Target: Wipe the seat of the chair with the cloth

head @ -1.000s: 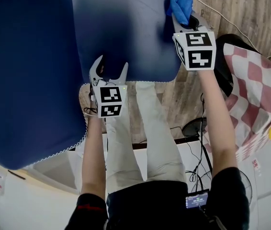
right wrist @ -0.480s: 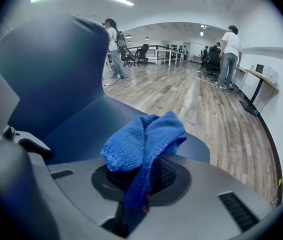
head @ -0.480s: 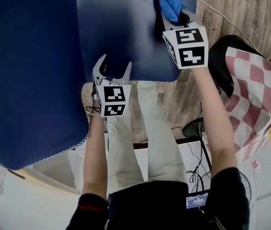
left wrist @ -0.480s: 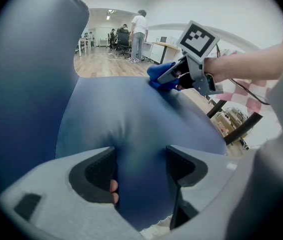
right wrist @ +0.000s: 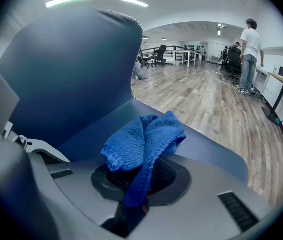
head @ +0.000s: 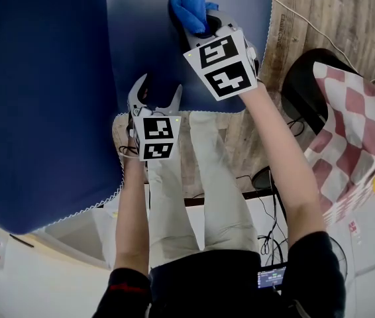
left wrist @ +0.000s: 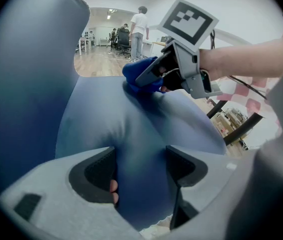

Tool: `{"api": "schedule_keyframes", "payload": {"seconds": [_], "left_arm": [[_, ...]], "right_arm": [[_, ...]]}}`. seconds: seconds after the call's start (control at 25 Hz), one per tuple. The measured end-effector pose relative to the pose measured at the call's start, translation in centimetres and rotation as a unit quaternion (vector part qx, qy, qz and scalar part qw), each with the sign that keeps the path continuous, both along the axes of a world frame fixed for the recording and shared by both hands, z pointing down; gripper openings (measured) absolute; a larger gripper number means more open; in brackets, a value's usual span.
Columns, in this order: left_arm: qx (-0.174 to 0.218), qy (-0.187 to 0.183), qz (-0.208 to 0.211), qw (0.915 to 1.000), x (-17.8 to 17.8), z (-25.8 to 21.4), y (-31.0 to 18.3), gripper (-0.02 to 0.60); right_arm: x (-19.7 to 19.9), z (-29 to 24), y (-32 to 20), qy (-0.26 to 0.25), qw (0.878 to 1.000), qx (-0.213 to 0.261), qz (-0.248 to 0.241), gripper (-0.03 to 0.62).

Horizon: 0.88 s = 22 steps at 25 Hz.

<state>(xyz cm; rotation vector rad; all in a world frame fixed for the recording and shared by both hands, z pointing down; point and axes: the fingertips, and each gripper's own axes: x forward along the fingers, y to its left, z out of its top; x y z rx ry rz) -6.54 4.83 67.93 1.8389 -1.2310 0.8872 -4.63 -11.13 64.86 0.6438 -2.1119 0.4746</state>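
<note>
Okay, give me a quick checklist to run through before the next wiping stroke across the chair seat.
1. Blue terry cloth clamped in the right gripper: ok, jaws shut on it.
2. Cloth resting on the dark blue padded chair seat: ok, it looks pressed against the seat.
3. Left gripper out of the cloth's way: ok, jaws open at the seat's front edge, apart from the cloth.
4. Seat free of other objects: ok, only the cloth lies on it.
5. Dirt left on the seat: cannot tell.
</note>
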Motion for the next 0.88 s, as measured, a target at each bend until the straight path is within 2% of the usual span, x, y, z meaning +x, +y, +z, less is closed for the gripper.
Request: {"api": "schedule_keyframes", "payload": {"seconds": [0.28,0.48,0.88], "left_arm": [[0.001,0.001,0.000,1.0000,0.0,0.1,-0.1,0.319],[-0.003,0.000,-0.004,1.0000,0.0,0.2,0.1,0.319],[0.001,-0.001,-0.003,1.0000,0.2,0.3,0.3,0.319]], "right_arm": [[-3.4,0.0,1.7,-0.023,0.999,-0.029,-0.021,0.048],[-6.0,-0.3,3.6,-0.033,0.996,-0.045,-0.068,0.048],[-8.3,-0.2,4.9,-0.033,0.992,-0.034,-0.113,0.048]]}}
